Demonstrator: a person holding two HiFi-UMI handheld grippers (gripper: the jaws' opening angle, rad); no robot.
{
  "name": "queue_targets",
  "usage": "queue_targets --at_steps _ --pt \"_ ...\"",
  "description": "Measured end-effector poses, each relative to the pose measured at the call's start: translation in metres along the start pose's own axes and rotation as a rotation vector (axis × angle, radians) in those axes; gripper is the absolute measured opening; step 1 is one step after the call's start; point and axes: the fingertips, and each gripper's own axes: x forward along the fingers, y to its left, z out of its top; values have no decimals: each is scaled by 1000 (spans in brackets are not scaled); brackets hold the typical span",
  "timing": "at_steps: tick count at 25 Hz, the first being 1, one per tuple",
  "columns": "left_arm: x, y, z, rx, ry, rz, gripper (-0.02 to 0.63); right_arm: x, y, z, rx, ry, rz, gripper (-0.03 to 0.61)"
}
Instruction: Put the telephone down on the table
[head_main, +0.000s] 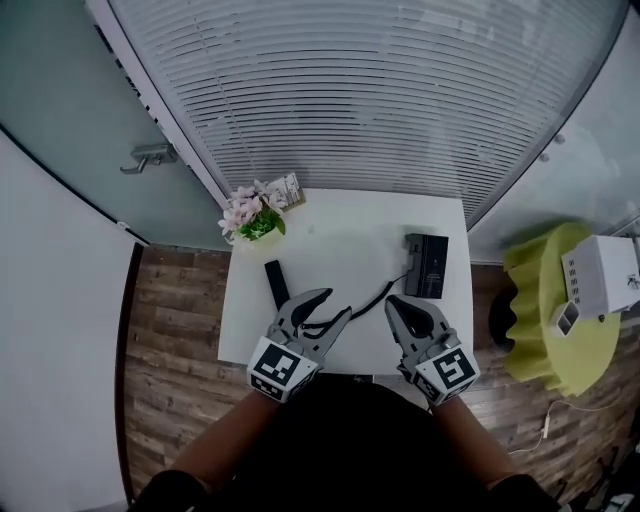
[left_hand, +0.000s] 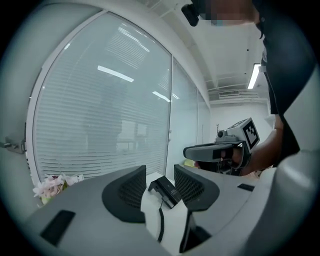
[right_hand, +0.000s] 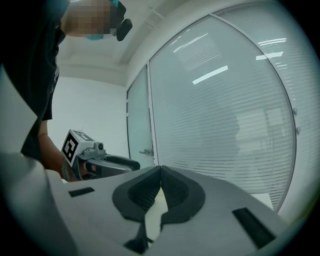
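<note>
Nearest, the left hand-held gripper (head_main: 335, 303) hangs released over the near part of the table (head_main: 330, 225), nothing between its jaws. The right hand-held gripper (head_main: 393, 301) is clenched on nothing. The telephone looks already set down: handset (head_main: 276, 284) lying flat to the left, cord (head_main: 372, 299) running between the two grippers, base (head_main: 426, 264) farther right. The likely slip is a jaw catching the cord on withdrawal and dragging the handset or base. The flowers (head_main: 252, 214) stand far left.
</note>
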Motion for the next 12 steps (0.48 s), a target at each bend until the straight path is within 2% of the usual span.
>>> queue_targets --at_steps 2,7,10,12 --pt "1 -9 8 2 -31 21 170 -8 -1 1 -8 -5 13 21" --pt "-2 -24 20 10 -90 77 75 -18 6 13 -2 -82 54 21" --pt "-3 -27 23 -22 -116 104 24 -22 8 7 -43 -48 66 21" --pt "-5 -28 24 -35 -126 119 16 -24 11 4 -58 -42 80 21"
